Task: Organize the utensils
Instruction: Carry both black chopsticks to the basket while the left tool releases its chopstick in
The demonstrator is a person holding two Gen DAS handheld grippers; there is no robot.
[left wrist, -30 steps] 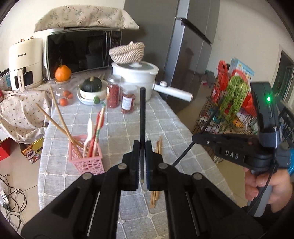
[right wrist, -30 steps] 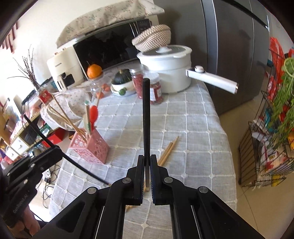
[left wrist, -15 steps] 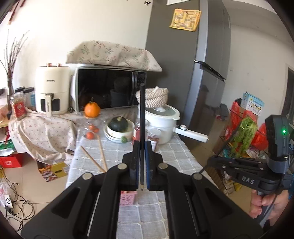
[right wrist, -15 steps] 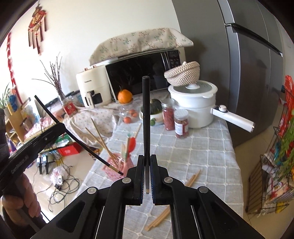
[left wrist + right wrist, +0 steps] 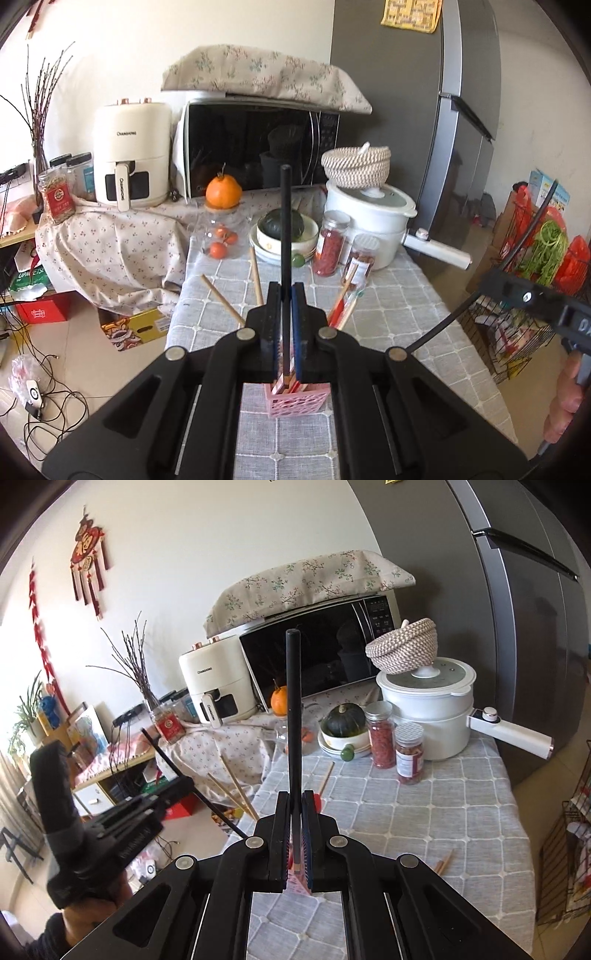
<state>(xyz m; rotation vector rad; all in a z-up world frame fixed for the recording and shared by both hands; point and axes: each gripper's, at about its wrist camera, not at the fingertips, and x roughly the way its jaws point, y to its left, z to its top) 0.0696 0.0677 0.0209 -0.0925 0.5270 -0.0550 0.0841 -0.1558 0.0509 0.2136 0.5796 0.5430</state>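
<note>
On the grey checked tablecloth (image 5: 388, 317) we see a pink basket (image 5: 295, 400) with small holes in its sides. Wooden chopsticks (image 5: 255, 277) and red-handled utensils (image 5: 341, 302) stand in it and lean out. Our left gripper (image 5: 285, 343) hides most of the basket in that view, and in the right view we can only spot a bit of pink behind the fingers.

Our left gripper has its jaws squeezed tight on a black chopstick (image 5: 285, 236) that sticks up above the basket. Our right gripper (image 5: 294, 834) pinches a second black chopstick (image 5: 294, 716) the same way. More wooden chopsticks (image 5: 443, 864) lie flat on the cloth, mostly cut off by the right gripper.

Farther back, a white bowl (image 5: 284, 242) holds a dark green squash (image 5: 275, 223). Two glass jars (image 5: 331, 243) hold red bits. A clear jar (image 5: 221, 236) holds small orange fruits, and one big orange (image 5: 223, 192) sits on top. A white pot (image 5: 369, 218) has its lid on, so we cannot tell what is inside. A woven bowl (image 5: 356, 166) sits on that lid.
</note>
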